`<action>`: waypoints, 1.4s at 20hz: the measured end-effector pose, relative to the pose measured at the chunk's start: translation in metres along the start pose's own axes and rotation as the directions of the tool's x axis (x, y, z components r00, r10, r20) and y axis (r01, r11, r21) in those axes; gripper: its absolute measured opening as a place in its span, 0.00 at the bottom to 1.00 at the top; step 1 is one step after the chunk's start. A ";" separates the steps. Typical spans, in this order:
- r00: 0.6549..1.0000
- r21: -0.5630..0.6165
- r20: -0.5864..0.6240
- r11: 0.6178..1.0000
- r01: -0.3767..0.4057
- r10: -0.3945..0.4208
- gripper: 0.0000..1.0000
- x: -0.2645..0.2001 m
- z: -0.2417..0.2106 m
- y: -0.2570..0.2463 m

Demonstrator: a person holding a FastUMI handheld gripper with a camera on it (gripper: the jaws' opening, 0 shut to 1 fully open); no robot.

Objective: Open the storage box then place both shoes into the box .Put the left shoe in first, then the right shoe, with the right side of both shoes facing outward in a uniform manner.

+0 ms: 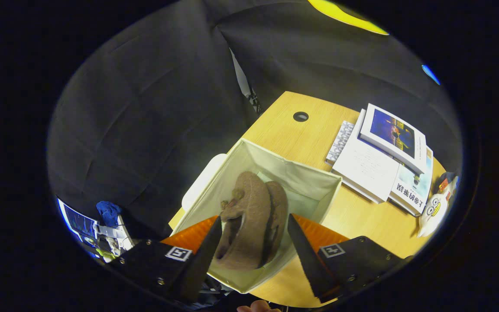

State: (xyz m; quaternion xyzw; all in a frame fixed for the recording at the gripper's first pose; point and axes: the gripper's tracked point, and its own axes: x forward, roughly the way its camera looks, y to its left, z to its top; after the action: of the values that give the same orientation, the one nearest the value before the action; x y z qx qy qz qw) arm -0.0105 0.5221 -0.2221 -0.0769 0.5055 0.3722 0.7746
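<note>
Between the released gripper (254, 236) fingers, two brown shoes (251, 221) stand inside the storage box (306, 180).

Two shoes (251, 219), one storage box (306, 182), three books (383, 160).

A cream fabric storage box (314, 184) is seen standing open on the wooden table (301, 138), at its near corner. Two brown fuzzy shoes (251, 221) are set inside it on their sides, pressed together, one behind the other. They are seen just ahead of and between the spread fingers.
</note>
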 end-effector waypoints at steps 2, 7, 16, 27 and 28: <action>1.000 0.000 0.031 1.000 0.003 -0.003 0.96 -0.008 0.003 -0.004; 0.983 0.002 0.182 1.000 0.004 -0.004 0.98 -0.061 0.012 -0.021; 0.801 0.073 0.554 0.972 0.225 -0.227 0.98 -0.207 0.013 -0.112; 0.280 0.420 0.804 0.834 0.359 -0.525 0.98 -0.392 -0.032 -0.193; 0.253 0.438 0.800 0.818 0.372 -0.544 0.97 -0.401 -0.039 -0.200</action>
State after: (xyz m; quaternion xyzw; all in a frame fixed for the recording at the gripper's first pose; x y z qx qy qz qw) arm 0.0074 0.1603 0.0446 0.0543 -0.0108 0.0690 0.9961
